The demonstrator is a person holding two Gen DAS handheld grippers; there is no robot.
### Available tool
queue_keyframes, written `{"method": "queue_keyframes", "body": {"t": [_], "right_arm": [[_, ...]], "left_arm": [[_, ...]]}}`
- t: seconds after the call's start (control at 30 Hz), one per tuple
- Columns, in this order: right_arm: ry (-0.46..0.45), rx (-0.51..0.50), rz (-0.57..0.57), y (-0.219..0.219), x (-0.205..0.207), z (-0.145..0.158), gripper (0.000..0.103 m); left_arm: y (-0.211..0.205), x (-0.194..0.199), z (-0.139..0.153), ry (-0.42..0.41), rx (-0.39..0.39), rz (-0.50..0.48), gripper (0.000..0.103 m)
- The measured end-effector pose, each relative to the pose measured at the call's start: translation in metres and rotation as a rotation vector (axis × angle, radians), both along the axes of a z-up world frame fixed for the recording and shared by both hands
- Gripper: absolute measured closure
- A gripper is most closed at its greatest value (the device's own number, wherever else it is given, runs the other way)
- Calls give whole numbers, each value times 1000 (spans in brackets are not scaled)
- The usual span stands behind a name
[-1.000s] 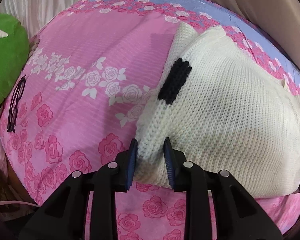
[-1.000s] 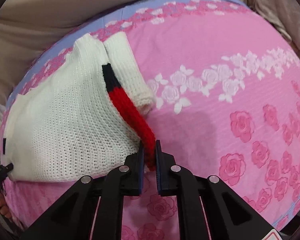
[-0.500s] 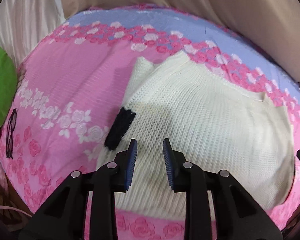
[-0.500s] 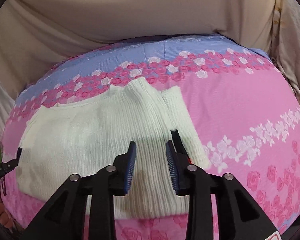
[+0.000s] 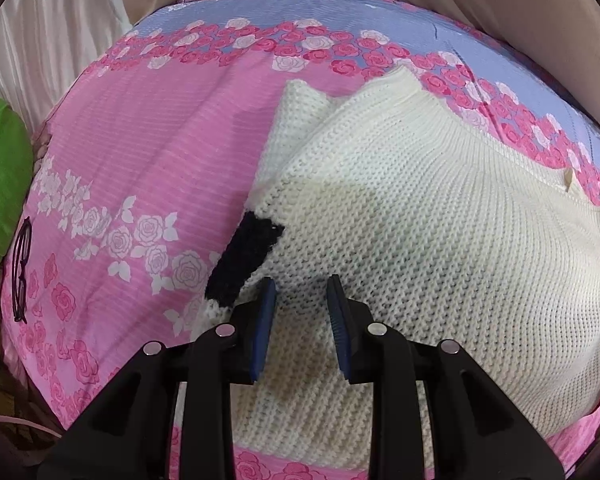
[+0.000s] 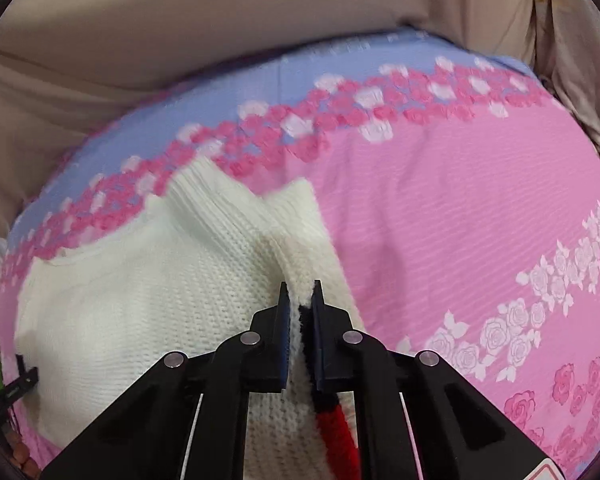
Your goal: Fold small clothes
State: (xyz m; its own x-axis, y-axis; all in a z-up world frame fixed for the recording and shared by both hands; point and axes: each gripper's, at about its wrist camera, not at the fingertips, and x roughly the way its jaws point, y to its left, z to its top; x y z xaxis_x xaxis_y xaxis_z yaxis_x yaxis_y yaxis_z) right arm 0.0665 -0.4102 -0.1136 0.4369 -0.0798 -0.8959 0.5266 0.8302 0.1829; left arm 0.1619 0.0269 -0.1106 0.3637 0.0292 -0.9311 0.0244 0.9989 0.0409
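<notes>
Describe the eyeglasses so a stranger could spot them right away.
Start at the pink rose sheet in the left wrist view and go to its left edge, beside the green cushion. The eyeglasses lie there: a thin dark frame, far from the white sweater.

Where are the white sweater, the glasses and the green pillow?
white sweater [image 5: 440,240], left wrist view, middle of its knit body.
glasses [image 5: 21,268], left wrist view, dark frame.
green pillow [image 5: 0,184], left wrist view, its front.

Your backdrop: a bed.
A pink rose-print sheet covers it; beige fabric rises behind, a green cushion beside.
</notes>
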Motion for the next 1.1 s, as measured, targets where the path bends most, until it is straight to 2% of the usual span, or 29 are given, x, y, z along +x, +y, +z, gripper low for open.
{"method": "queue_keyframes", "body": {"t": [0.07, 0.2, 0.27, 0.37, 0.47, 0.53, 0.63, 0.67, 0.73, 0.8, 0.83, 0.87, 0.9, 1.0, 1.1], "right_arm": [[-6, -40, 17, 6, 1, 11, 95], [-110, -127, -9, 33, -18, 55, 88], [-151, -146, 24, 54, -26, 67, 84], [-121, -121, 148, 90, -26, 55, 84], [34, -104, 249, 110, -14, 9, 91], [20, -120, 244, 112, -16, 16, 91], [-77, -87, 240, 115, -23, 50, 92], [-77, -83, 258, 119, -23, 54, 92], [-44, -79, 294, 131, -18, 42, 92], [50, -90, 331, 144, -8, 10, 92], [22, -130, 335, 149, -9, 10, 92], [37, -157, 346, 155, -7, 15, 91], [37, -155, 347, 159, -6, 25, 91], [-76, -103, 362, 170, -12, 57, 92], [-59, -85, 413, 189, -4, 49, 92]], "left_arm": [[1, -1, 0, -2, 1, -3, 76], [-1, -2, 0, -4, 10, -12, 76], [-1, -2, 0, -4, 7, -9, 76], [-2, -2, 0, -5, 18, -14, 76], [-3, -3, 0, -1, 22, -17, 76], [-2, -2, 1, 2, 19, -15, 76], [-2, -2, 0, 2, 21, -12, 76], [-2, -2, 0, 1, 23, -13, 76], [-3, -2, 0, 4, 21, -10, 76], [-2, -1, 1, 10, 15, -6, 76], [-2, 0, 1, 13, 11, -4, 76], [-2, 0, 1, 14, 8, -5, 76], [-2, 0, 1, 13, 8, -9, 76], [-2, 0, 2, 6, 14, -15, 76], [0, -3, 8, 2, -6, -9, 76]]}}
